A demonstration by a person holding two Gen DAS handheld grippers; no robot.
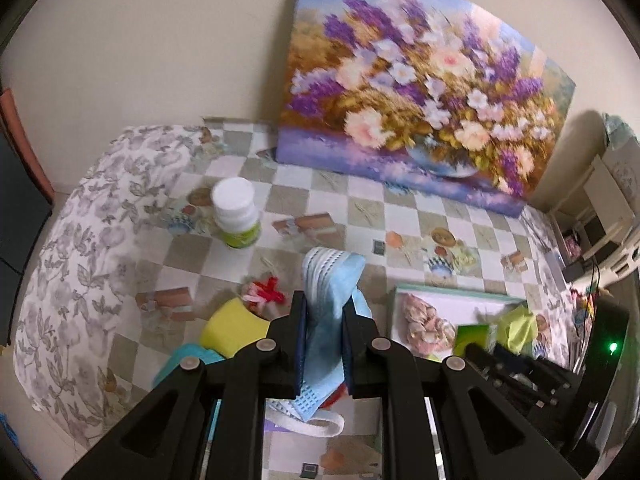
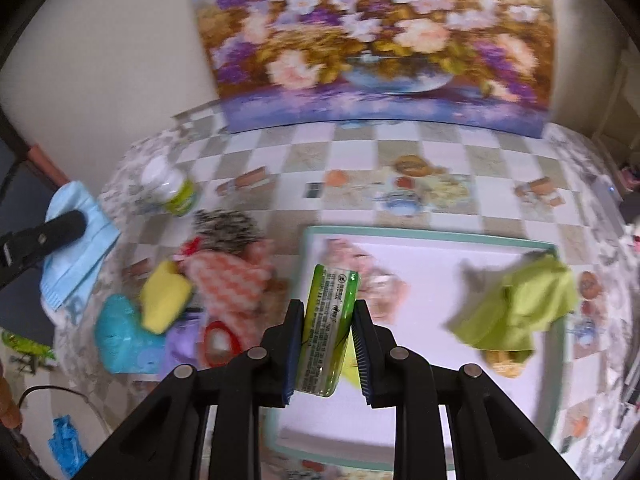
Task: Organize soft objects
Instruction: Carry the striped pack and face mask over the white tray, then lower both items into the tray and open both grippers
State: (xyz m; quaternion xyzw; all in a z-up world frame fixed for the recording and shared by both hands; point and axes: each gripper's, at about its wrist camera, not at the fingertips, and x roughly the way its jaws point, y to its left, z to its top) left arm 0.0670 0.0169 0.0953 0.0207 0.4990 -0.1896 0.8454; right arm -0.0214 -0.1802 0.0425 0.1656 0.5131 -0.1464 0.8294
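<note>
While both tools carry loads clear of the table, the main risk is a drop. The left gripper (image 1: pixel 325 312) is clenched on a limp blue face mask (image 1: pixel 330 280); most of the mask droops below the jaws, so its white ear loop (image 1: pixel 308 426) could catch on the heap of soft items (image 2: pixel 192 300). The right gripper (image 2: pixel 327 316) grasps a glossy green packet (image 2: pixel 326 328) over the white tray (image 2: pixel 420 236); only the packet's edges are pinched, so it may twist out. Motion blur obscures the pink item (image 2: pixel 360 276) in the tray, its kind indeterminate. The green cloth (image 2: pixel 520 312) hides part of the tray's far corner.
</note>
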